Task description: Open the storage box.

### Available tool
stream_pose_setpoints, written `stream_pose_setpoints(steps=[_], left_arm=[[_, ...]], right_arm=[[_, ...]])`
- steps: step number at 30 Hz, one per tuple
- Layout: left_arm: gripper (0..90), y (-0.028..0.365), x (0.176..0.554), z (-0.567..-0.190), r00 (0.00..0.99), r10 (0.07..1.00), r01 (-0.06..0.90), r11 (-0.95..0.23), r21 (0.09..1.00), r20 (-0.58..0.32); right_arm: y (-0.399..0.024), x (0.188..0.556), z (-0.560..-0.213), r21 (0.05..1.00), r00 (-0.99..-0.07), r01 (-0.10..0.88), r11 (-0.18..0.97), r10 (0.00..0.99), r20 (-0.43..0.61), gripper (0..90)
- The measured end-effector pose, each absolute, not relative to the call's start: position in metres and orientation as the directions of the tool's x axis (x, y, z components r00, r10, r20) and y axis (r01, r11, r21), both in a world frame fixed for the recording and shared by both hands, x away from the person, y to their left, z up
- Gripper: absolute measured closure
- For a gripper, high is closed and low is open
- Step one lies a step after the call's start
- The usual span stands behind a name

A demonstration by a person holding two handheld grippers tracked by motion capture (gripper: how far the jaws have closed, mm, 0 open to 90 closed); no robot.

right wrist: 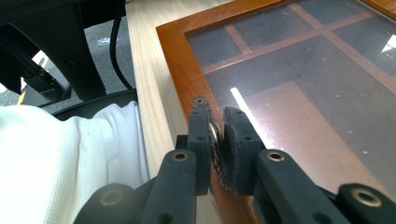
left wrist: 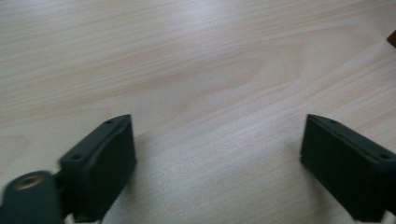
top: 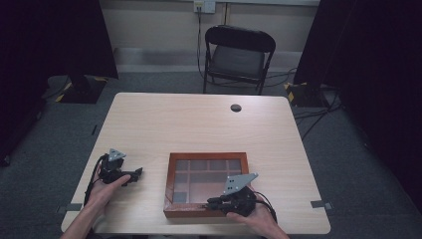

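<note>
A brown wooden box (top: 170, 181) with a glass lid over several compartments lies at the near middle of the table. My right gripper (top: 211, 203) rests at the box's near edge. In the right gripper view, the right gripper (right wrist: 216, 123) is shut on a small ornate metal clasp (right wrist: 201, 101) on the wooden rim (right wrist: 180, 60). Left of the box, my left gripper (top: 135, 174) points toward it, apart from it. In the left gripper view, the left gripper (left wrist: 217, 135) stands open over bare wood with nothing between its jaws.
The light wooden table (top: 199, 124) has a round cable hole (top: 236, 107) at the far side. A black folding chair (top: 238, 55) stands beyond it. A white sleeve or garment (right wrist: 60, 154) lies beside the near table edge in the right gripper view.
</note>
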State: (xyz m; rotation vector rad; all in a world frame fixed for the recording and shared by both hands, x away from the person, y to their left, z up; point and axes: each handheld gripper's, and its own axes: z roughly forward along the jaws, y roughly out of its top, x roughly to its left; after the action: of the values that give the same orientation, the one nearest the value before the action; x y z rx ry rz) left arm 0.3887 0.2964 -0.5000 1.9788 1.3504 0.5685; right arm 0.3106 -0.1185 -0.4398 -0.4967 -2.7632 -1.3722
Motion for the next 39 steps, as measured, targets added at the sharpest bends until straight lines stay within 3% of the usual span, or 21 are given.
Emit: stream_pose_setpoints(steps=[1, 7, 24, 39], left_arm=[[17.7, 0.296, 0.389, -0.500, 0.370, 0.929, 0.639, -0.243, 0.730, -0.015], [16.1, 0.296, 0.387, -0.497, 0.403, 0.914, 0.628, -0.239, 0.741, -0.048], [16.1, 0.267, 0.367, -0.479, 0.643, 0.758, 0.511, -0.320, 0.798, -0.108], [16.0, 0.242, 0.353, -0.470, 0.764, 0.640, 0.407, -0.377, 0.832, -0.084]], right_arm=[[-0.119, 0.311, -0.440, 0.774, -0.949, 0.288, 0.564, 0.274, 0.154, 81.8], [-0.119, 0.312, -0.436, 0.777, -0.952, 0.283, 0.562, 0.262, 0.157, 82.1], [-0.120, 0.318, -0.417, 0.787, -0.954, 0.281, 0.549, 0.247, 0.168, 82.7], [-0.122, 0.323, -0.402, 0.794, -0.952, 0.289, 0.535, 0.251, 0.177, 82.8]])
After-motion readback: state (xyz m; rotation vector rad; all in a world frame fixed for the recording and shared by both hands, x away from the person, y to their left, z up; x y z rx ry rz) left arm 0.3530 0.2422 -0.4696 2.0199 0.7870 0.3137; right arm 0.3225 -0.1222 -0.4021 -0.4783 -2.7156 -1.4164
